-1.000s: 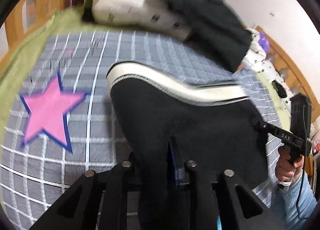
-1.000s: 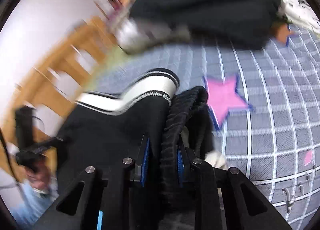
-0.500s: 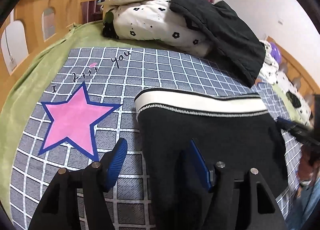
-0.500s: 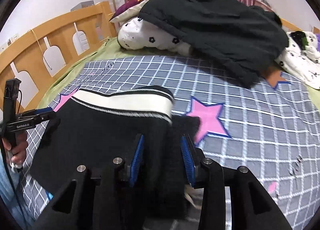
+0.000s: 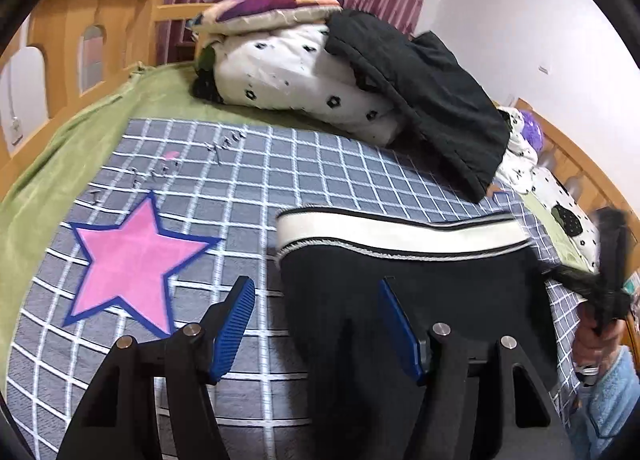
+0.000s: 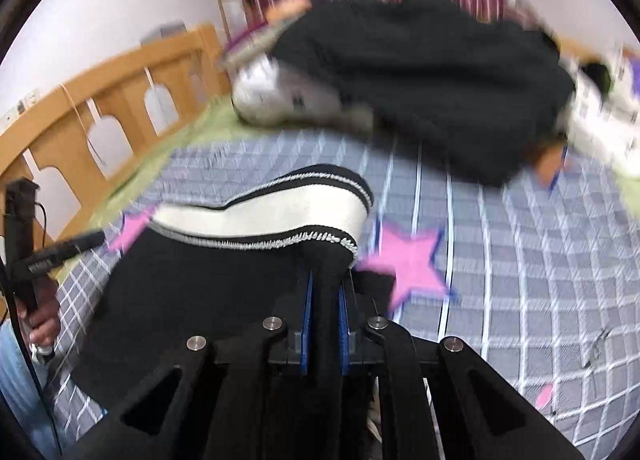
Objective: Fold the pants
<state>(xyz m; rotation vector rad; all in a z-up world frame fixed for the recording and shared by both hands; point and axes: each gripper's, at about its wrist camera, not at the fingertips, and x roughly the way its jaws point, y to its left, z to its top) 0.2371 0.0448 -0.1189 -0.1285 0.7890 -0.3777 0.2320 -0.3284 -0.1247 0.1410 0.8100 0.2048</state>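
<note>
Beside the pink star point(image 5: 132, 260), pants point(image 5: 408, 300) are lying waistband-crosswise; left gripper point(image 5: 316, 324) is gaping wide, empty, right gripper point(image 6: 325, 300) is pinching the right edge.

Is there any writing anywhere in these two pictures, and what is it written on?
Dark handwritten-style lettering on the checked blanket, above the pink star: too blurred to read.
White lettering on the left gripper's black arm, in the right wrist view: too small and blurred to read.
Dark marks on the blanket near that view's right edge: not readable.
The pants and their white waistband show no text.
</note>
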